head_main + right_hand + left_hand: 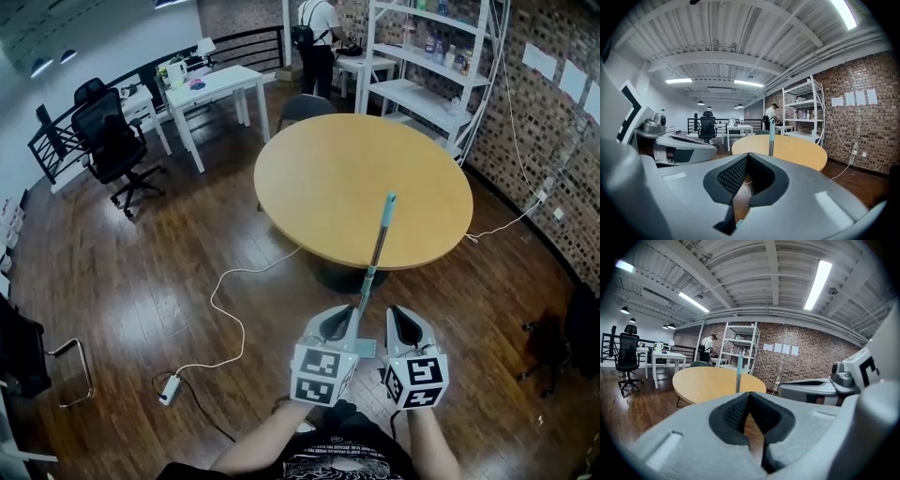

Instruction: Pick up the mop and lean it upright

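1. Both claws are closed w/ nothing in them. The left claw (339,323) has its pads together in the left gripper view, and the right claw (409,323) looks the same in its own view. They sit side by side, low, in front of me.
2. The mop (379,239) stands just ahead of the claws. Its mop head (364,348) is on the floor (141,281) between them, and the pole slants up to rest on the near edge of the round desk (319,178). The teal grip (390,199) is at the top.
3. Handling, my guess: light, w/ a stiff thin pole that's prob. smooth metal and slippery. The head joint likely swivels, so the base can skid on wood.
4. Where to grab: mid-pole or just under the teal grip, squeezing across the pole. One claw is enough; the 2nd can steady it lower down.
5. Around: a white cable (225,309) & power strip (170,389) lie on the floor to the left, near but off the mop.
6. An office chair (111,141), shelf (427,56) and person (317,42) are well apart from it. Nothing blocks my reach.
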Demonstrator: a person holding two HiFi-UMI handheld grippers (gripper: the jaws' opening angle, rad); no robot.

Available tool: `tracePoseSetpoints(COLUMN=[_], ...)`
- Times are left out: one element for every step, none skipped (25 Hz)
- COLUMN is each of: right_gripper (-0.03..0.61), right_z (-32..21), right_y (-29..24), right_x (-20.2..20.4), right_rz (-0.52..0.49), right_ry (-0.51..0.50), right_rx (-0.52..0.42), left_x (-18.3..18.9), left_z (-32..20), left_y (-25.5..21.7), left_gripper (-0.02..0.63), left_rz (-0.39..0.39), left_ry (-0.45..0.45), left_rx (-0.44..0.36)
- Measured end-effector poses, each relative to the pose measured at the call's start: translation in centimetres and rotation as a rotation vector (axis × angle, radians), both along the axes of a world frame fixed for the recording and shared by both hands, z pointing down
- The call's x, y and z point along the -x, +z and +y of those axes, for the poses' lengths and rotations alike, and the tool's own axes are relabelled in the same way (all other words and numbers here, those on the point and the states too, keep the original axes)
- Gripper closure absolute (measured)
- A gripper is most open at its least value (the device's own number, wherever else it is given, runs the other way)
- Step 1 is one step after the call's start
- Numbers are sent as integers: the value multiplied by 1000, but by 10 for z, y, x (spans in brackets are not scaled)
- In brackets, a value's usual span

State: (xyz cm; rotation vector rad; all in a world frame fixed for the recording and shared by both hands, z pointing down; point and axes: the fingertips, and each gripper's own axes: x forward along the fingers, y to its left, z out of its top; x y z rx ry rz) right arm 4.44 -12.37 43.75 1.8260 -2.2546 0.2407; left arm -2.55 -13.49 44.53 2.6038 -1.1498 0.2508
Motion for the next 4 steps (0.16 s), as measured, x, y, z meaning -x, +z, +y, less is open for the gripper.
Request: tracePoseSetpoints(right_gripper=[578,578,578,578], right_z=[2,3,5,6], right_y=[0,0,-1,-1], right_x=[0,0,0,-1], right_rz=[-2,-3,-4,-5], right_ry=[0,0,0,0], right_rx=[1,2,3,3], left_x=[0,-1,-1,-2], left_z=[2,3,5,7], left_y=[0,-1,-1,-2], left_gripper=[611,611,611,611], left_rz=[3,5,6,6], left_ry=[1,2,3,4], left_rx=[1,2,2,1])
